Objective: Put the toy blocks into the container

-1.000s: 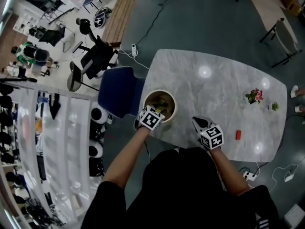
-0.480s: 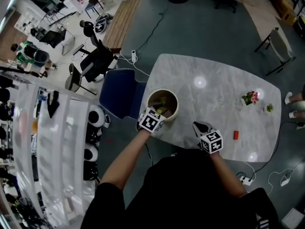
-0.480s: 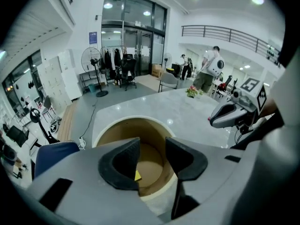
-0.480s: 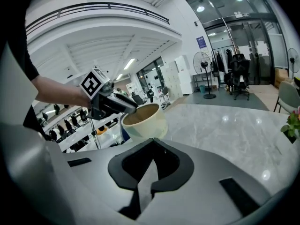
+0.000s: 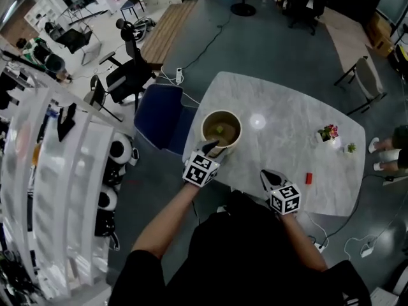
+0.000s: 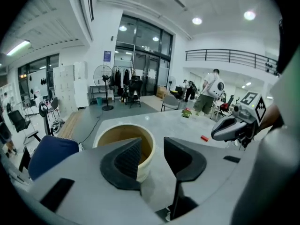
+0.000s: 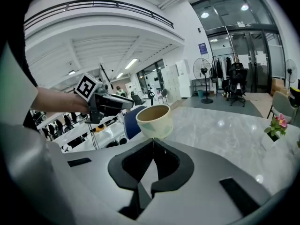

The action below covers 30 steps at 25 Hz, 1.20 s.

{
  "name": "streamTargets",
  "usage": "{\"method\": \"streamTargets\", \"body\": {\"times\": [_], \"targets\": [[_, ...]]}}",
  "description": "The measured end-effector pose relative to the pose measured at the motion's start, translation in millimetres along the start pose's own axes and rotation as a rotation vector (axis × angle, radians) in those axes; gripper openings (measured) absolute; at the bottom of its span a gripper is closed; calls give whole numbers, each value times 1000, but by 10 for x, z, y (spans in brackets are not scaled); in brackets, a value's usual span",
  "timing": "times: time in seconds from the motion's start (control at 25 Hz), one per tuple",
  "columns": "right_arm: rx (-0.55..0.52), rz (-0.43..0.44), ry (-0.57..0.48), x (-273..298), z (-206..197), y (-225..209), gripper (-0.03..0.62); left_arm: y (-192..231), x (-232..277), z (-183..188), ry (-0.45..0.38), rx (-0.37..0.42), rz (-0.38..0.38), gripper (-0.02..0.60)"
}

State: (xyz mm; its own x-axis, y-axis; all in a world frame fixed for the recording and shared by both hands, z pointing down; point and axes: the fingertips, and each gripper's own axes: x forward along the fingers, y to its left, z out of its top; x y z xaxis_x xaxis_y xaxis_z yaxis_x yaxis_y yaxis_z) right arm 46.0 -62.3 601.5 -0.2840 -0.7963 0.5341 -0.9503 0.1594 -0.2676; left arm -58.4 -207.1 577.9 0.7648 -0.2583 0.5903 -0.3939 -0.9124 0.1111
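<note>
A cream round container [image 5: 221, 128] stands near the left edge of the marble table [image 5: 287, 126], with yellow-green toy blocks [image 5: 221, 130] inside it. One red block [image 5: 309, 178] lies on the table towards the right front. My left gripper [image 5: 210, 148] hovers just in front of the container [image 6: 124, 134]. Its jaws are open, have just been closing a little, and nothing is between them [image 6: 152, 145]. My right gripper [image 5: 266, 176] is shut and empty near the table's front edge, pointing towards the container [image 7: 154, 120]. The red block [image 6: 204, 138] also shows in the left gripper view.
A blue chair [image 5: 159, 116] stands against the table's left side beside the container. A small pot of pink flowers [image 5: 328, 132] and a tiny green plant [image 5: 350, 148] sit at the table's far right. Cables and a power strip lie on the floor around the table.
My left gripper has drawn back from over the container's rim to just in front of it and risen. The right gripper has shifted a little along the front edge, still shut.
</note>
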Motion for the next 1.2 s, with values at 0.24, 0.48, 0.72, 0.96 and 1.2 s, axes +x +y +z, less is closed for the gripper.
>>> {"method": "streamTargets", "body": {"times": [0.24,0.48,0.72,0.96,1.2], "targets": [[-23,-59,10,-556,-268,140,0,-591,-305,-112,-146,-115,-66,108],[77,-182,40,-1144,-648,52,0,-1076,-533,-271,-231,-203,-84,36],[84,-180,-5,-1110,-580,151,0,-1475,-532,-498,-246,-251,-151,12],[75,-258,-3,-1494,-728,-140,0,-2037,-230,-581,-222,-269,-249,6],[158,-373,-19,-2090,-986,-724,0,-2687,253,-386,-141,-196,-304,6]]}}
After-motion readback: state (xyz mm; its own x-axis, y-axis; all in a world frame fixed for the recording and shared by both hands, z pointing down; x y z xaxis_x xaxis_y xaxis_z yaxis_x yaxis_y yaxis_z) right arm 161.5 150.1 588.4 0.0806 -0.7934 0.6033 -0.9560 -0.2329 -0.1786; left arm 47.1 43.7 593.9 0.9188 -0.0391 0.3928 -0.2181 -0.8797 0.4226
